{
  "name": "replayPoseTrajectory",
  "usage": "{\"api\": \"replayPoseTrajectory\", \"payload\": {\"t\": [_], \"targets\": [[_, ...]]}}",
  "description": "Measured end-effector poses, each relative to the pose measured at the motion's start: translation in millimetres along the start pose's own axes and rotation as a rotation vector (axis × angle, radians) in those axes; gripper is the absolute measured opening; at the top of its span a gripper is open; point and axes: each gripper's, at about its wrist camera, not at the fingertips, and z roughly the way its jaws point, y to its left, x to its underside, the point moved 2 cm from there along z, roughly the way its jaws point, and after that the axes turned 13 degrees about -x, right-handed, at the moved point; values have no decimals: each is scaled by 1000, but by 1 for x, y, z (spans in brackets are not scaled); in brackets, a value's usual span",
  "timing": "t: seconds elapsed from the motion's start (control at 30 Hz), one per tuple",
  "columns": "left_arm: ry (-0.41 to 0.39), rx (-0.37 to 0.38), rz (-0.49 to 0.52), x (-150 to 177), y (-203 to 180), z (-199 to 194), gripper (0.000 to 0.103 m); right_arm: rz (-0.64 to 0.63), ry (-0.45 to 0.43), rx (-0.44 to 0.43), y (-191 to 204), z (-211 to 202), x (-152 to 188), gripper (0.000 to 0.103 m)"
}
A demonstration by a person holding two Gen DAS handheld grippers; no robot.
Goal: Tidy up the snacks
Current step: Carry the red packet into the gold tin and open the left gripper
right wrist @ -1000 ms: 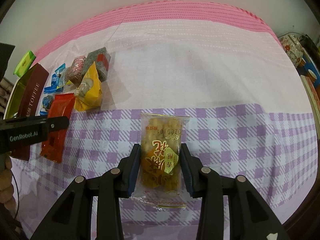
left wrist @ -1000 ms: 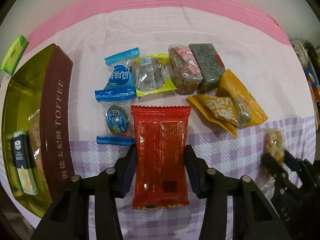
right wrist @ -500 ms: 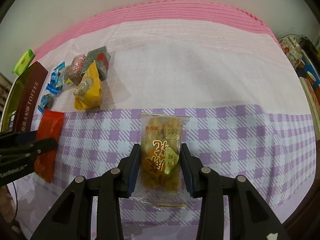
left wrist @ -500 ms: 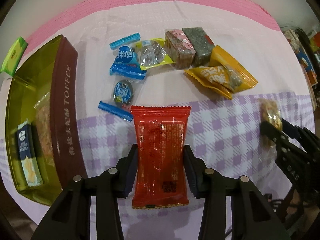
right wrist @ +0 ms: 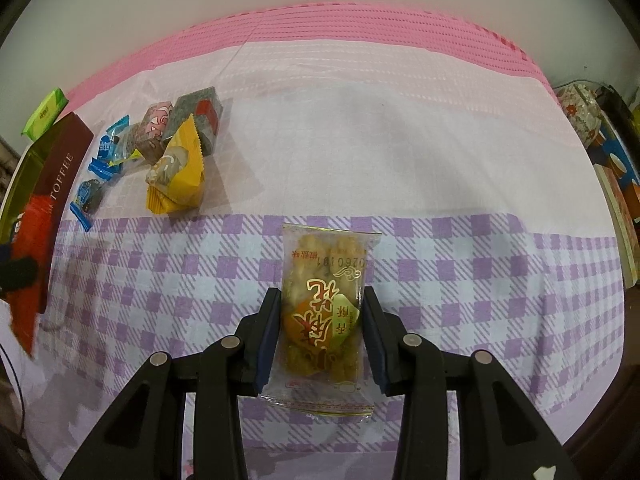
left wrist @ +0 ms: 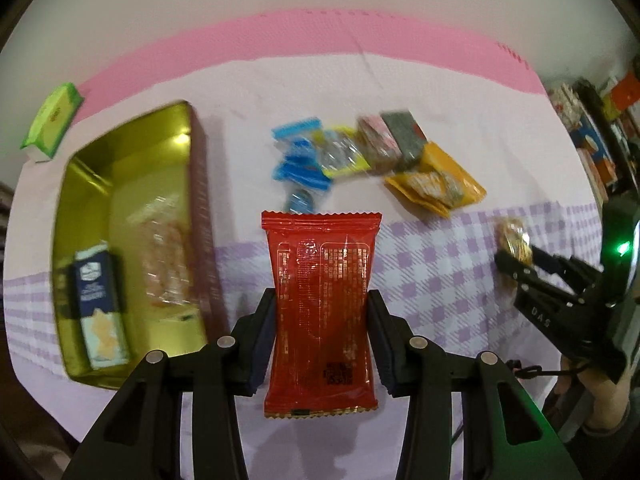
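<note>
My left gripper (left wrist: 322, 320) is shut on a red snack packet (left wrist: 321, 308), held above the cloth beside the open gold toffee tin (left wrist: 70, 208). The tin holds a dark blue packet (left wrist: 98, 304) and a clear-wrapped snack (left wrist: 166, 256). My right gripper (right wrist: 320, 324) is shut on a clear packet of golden puffed snack (right wrist: 322, 316), over the purple checks. On the cloth lie blue-wrapped candies (left wrist: 298, 160), a yellow-edged clear candy (left wrist: 340, 156), two block snacks (left wrist: 392, 140) and yellow packets (left wrist: 436, 184). The right gripper (left wrist: 516, 256) shows at the right edge of the left wrist view.
A green box (left wrist: 54, 120) lies beyond the tin at the far left. The cloth (right wrist: 380, 140) is pink, white and purple-checked. Books and boxes (right wrist: 616, 184) line the right edge. A hand (left wrist: 600, 412) holds the right gripper.
My left gripper has risen and drawn back toward the tin with the red packet; the loose snacks look farther off. The right gripper and its packet have stayed still.
</note>
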Motion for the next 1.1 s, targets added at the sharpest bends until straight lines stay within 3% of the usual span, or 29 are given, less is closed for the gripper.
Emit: {"api": "replayPoseTrajectory", "payload": {"t": [0.27, 0.6, 0.73, 1.1], "targets": [[-59, -112, -115, -16, 86, -8, 44, 1, 0, 4, 0, 0, 0, 38], [-6, -248, -260, -11, 176, 26, 44, 8, 1, 6, 0, 0, 0, 38], [26, -267, -278, -6, 195, 42, 44, 9, 1, 7, 0, 0, 0, 38], [66, -283, -246, 4, 197, 67, 44, 7, 1, 8, 0, 0, 0, 38]]}}
